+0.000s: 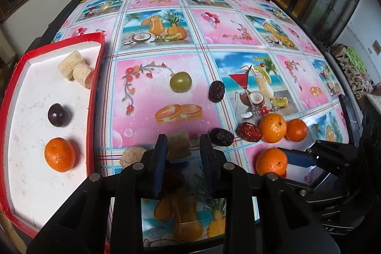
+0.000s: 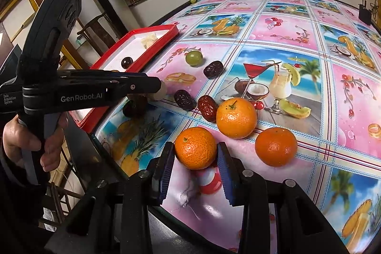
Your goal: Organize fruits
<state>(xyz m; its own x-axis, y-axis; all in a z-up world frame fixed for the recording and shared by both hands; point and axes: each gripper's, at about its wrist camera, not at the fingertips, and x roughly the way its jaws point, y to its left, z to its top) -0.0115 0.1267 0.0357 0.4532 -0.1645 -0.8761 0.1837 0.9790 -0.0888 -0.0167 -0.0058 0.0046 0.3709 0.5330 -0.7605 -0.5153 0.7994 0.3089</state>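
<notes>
A red tray (image 1: 95,77) is seen at the table's left edge, holding banana pieces (image 1: 75,68), a dark plum (image 1: 58,115) and an orange (image 1: 59,154). Right of the tray, the left gripper (image 1: 182,142) is held with jaws apart over a dark date (image 1: 172,176). Further right, a green fruit (image 1: 180,81), more dates (image 1: 216,91) and two oranges (image 1: 272,127) are scattered. Rightmost, a mandarin (image 2: 195,148) is bracketed by the right gripper (image 2: 195,162), its jaws parted just beside it.
</notes>
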